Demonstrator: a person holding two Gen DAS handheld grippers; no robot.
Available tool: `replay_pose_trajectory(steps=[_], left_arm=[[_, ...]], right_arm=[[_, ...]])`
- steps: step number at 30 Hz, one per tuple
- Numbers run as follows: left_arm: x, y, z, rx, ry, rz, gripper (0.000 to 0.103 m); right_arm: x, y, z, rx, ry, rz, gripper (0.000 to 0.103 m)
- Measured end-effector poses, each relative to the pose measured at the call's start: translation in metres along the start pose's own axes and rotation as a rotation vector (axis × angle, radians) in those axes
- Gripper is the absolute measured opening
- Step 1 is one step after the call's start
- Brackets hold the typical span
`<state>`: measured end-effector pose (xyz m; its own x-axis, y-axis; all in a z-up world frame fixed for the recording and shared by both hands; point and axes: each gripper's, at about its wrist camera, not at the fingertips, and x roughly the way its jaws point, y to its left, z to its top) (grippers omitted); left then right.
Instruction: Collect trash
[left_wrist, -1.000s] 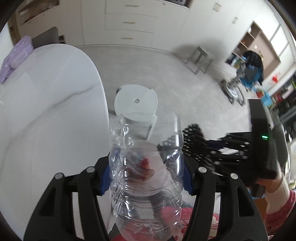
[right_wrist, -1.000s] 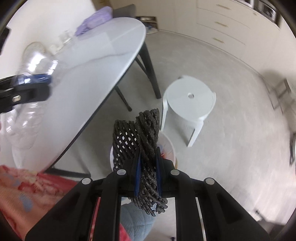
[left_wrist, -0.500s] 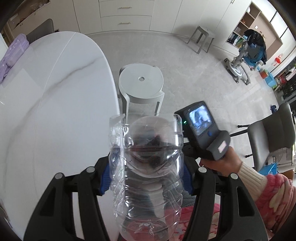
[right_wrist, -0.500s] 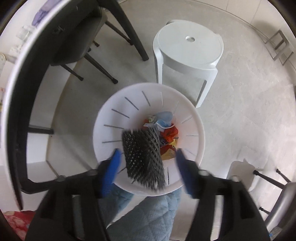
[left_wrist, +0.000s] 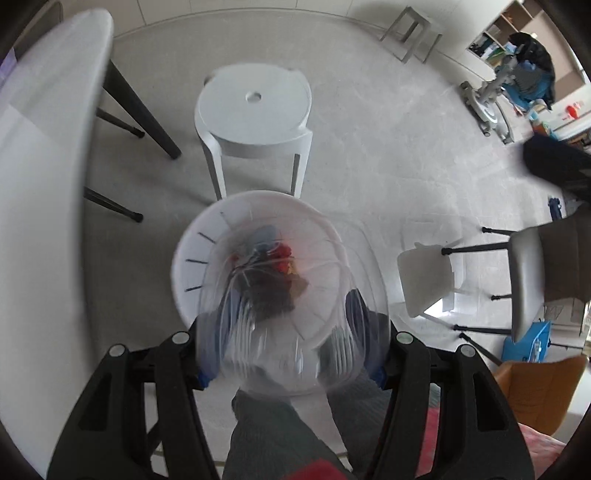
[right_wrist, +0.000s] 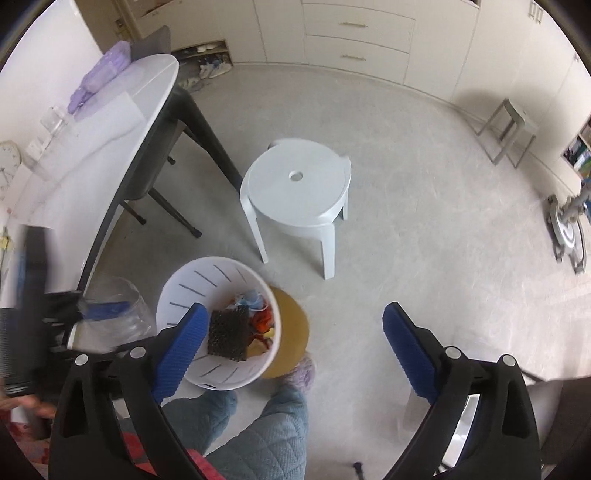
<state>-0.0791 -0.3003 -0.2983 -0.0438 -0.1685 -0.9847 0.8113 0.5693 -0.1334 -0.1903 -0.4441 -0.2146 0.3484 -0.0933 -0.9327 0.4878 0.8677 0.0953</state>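
Observation:
My left gripper (left_wrist: 291, 332) is shut on a clear plastic bottle (left_wrist: 280, 306), held blurred right above the white trash bin (left_wrist: 192, 258). In the right wrist view the bottle (right_wrist: 114, 317) hangs just left of the bin (right_wrist: 184, 291). The bin holds a black foam net (right_wrist: 227, 334) and red, blue and yellow scraps. My right gripper (right_wrist: 291, 343) is open and empty, above and to the right of the bin.
A white plastic stool (right_wrist: 299, 188) stands on the floor behind the bin. The white oval table (right_wrist: 92, 147) with dark legs is at the left. A grey chair (left_wrist: 528, 273) stands at the right. My legs (right_wrist: 266, 424) are below the grippers.
My right gripper opened wide and dropped the black foam net into the bin, then drew back. My left gripper carried the bottle from beside the table to above the bin.

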Motion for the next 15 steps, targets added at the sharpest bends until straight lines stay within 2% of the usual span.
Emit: replay_pose_trajectory(steps=[4, 6, 8, 11, 13, 15], left_arm=[[0.051, 0.005, 0.006, -0.078, 0.079, 0.029, 0.062], [0.053, 0.006, 0.007, -0.116, 0.088, 0.023, 0.065], [0.041, 0.004, 0.009, -0.141, 0.042, 0.019, 0.082], [0.012, 0.000, 0.011, -0.154, -0.027, 0.035, 0.085], [-0.002, -0.003, 0.015, -0.168, -0.047, 0.038, 0.085], [-0.031, -0.002, 0.015, -0.196, -0.097, 0.038, 0.085]], right_arm=[[0.009, -0.009, 0.008, -0.051, 0.031, 0.024, 0.095], [0.012, -0.007, 0.011, -0.088, 0.039, 0.035, 0.095], [0.010, -0.005, 0.014, -0.127, 0.041, 0.049, 0.095], [0.009, -0.004, 0.018, -0.150, 0.047, 0.062, 0.095], [0.003, -0.004, 0.022, -0.155, 0.028, 0.071, 0.095], [-0.008, -0.004, 0.028, -0.156, 0.002, 0.072, 0.095]])
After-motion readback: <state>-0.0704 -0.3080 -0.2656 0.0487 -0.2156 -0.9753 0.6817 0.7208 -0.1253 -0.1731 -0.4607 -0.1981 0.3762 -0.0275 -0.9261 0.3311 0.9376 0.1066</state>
